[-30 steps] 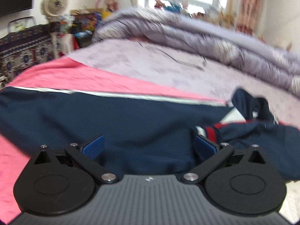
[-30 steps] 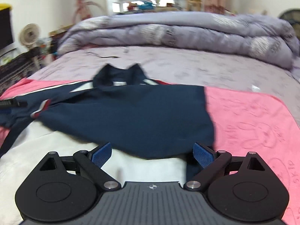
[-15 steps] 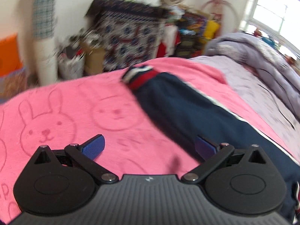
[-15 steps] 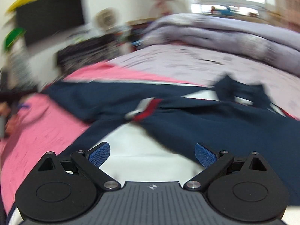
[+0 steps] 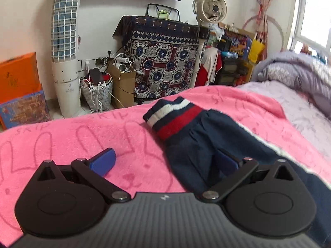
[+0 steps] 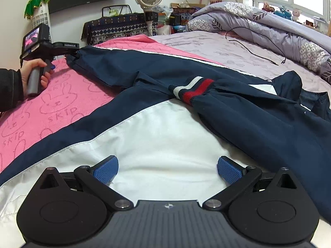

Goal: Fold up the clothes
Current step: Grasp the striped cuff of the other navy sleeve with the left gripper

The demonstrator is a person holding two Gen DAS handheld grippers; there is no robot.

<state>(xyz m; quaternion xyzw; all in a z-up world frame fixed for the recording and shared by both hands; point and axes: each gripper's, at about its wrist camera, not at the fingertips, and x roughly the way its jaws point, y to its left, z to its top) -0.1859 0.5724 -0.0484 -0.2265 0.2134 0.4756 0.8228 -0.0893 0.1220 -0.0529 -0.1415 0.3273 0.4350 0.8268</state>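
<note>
A navy and white jacket (image 6: 157, 136) lies spread on a pink blanket (image 6: 41, 107) on the bed. One sleeve is folded across the body, its striped cuff (image 6: 192, 91) in the middle. The other sleeve (image 5: 198, 148) stretches out left, ending in a navy, white and red cuff (image 5: 175, 117). My left gripper (image 5: 165, 162) is open, low over that sleeve just behind the cuff; it also shows in the right wrist view (image 6: 49, 47), held by a hand. My right gripper (image 6: 167, 167) is open and empty over the white panel.
A folded lilac duvet (image 6: 269, 22) lies along the far side of the bed with a black cable (image 6: 258, 51) on the sheet. Beyond the bed edge stand a tower fan (image 5: 65, 47), a covered cabinet (image 5: 163, 60), boxes and a basket.
Both grippers swung left. The left one moved from over the jacket body out to the end of the outstretched sleeve. The right one now faces the folded sleeve and cuff.
</note>
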